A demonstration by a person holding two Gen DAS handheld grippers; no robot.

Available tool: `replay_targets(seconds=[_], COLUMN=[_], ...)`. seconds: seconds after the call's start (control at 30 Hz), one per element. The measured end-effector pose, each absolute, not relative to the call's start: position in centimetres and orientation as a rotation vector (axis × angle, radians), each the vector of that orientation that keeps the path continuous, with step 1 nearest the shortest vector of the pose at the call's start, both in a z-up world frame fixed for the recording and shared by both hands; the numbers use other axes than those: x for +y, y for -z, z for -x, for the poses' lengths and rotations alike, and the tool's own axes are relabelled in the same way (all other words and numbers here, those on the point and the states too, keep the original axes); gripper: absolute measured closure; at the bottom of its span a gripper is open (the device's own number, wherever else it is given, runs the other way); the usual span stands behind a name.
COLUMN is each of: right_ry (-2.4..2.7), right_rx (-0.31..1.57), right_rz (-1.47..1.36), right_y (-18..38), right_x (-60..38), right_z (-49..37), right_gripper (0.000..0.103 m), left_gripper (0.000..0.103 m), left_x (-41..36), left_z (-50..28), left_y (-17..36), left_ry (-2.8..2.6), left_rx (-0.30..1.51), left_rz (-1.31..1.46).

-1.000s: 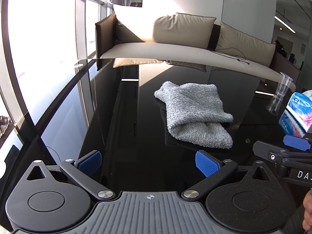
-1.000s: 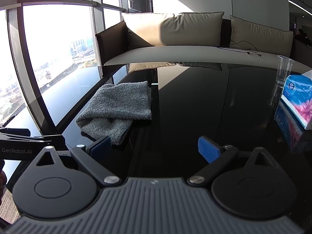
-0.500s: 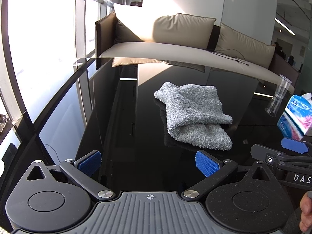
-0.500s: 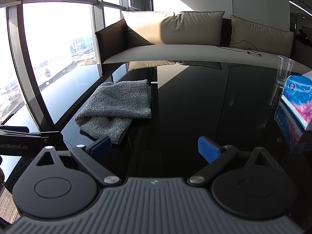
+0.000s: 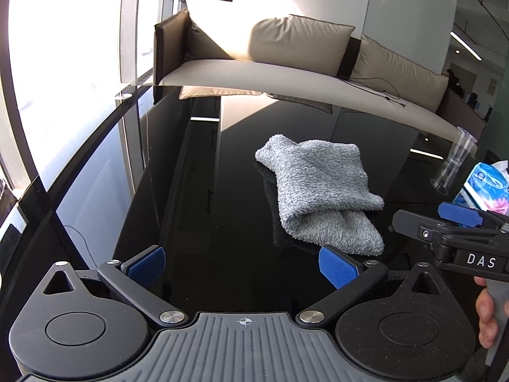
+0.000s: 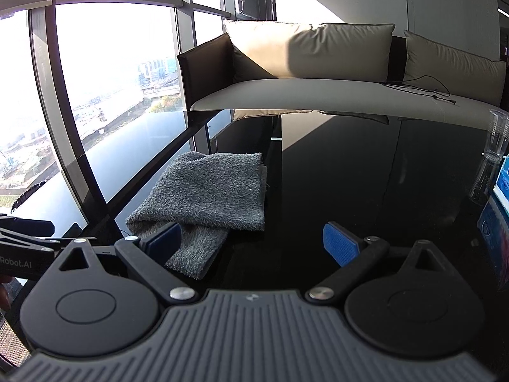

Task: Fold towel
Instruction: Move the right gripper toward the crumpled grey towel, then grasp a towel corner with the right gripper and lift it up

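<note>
The jaws of the left gripper (image 5: 241, 267) are spread wide, with nothing held between the blue pads (image 5: 337, 269), and the same wide spread is seen on the right gripper (image 6: 254, 243), whose pads (image 6: 339, 243) likewise enclose nothing. Both tools are held low over a glossy black table (image 5: 222, 191). Just ahead of the left gripper's right-hand pad, the grey towel (image 5: 318, 191) is laid on the tabletop, folded over itself into a thick, uneven bundle with a rolled lower layer showing beneath the upper one. In the right wrist view the same grey towel (image 6: 210, 197) is found ahead and to the left, its near end partly covered by the right gripper's left finger; whether that finger touches the fabric cannot be told. The right gripper is also seen from the side at the right edge of the left wrist view, with part of the right hand (image 5: 488, 315) wrapped on its handle. Farther right on the table, a clear plastic cup (image 5: 458, 156) is set beside a blue tissue pack (image 5: 486, 184). Beyond the table, a beige sofa (image 6: 318, 73) with cushions is placed against the wall, next to tall windows (image 6: 111, 95).
</note>
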State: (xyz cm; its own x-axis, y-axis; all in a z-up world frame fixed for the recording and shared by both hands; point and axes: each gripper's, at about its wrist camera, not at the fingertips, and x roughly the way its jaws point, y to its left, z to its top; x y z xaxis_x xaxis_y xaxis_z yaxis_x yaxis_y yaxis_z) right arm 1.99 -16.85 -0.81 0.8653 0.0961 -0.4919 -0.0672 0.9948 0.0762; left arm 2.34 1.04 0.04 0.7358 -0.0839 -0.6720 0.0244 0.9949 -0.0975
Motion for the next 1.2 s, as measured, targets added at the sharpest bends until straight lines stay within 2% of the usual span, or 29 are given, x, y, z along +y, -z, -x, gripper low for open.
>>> replay_targets(seconds=[0.3, 0.4, 0.53, 0.67, 1.0, 1.2], right_ry=[-0.100, -0.115, -0.127, -0.147, -0.173, -0.191], right_rx=[0.507, 0.504, 0.499, 0.510, 0.558, 0.576], right_rz=[-0.071, -0.069, -0.050, -0.041, -0.045, -0.051], right_y=[-0.1, -0.4, -0.6, -0.5, 0.6, 1.2], right_x=[-16.7, -16.7, -16.3, -16.1, -15.9, -15.6], right_z=[-6.0, -7.3, -9.0, -10.8, -14.3, -15.2], right_gripper=[0.005, 0.015, 0.017, 0.028, 0.033, 0.043], left_gripper=[0.001, 0.001, 0.001, 0.001, 0.001, 0.001], left_x=[1.1, 1.1, 1.2, 1.1, 0.8, 0.9], left_z=[-3.3, -3.7, -3.9, -4.1, -4.5, -4.5], left_y=[-0.1, -0.1, -0.1, -0.1, 0.0, 0.1], left_ry=[0.057, 0.062, 0.064, 0.075, 0.093, 0.099], left_rx=[0.758, 0.764, 0.759, 0.755, 0.762, 0.763], left_rz=[0.090, 0.096, 0.098, 0.102, 0.081, 0.090])
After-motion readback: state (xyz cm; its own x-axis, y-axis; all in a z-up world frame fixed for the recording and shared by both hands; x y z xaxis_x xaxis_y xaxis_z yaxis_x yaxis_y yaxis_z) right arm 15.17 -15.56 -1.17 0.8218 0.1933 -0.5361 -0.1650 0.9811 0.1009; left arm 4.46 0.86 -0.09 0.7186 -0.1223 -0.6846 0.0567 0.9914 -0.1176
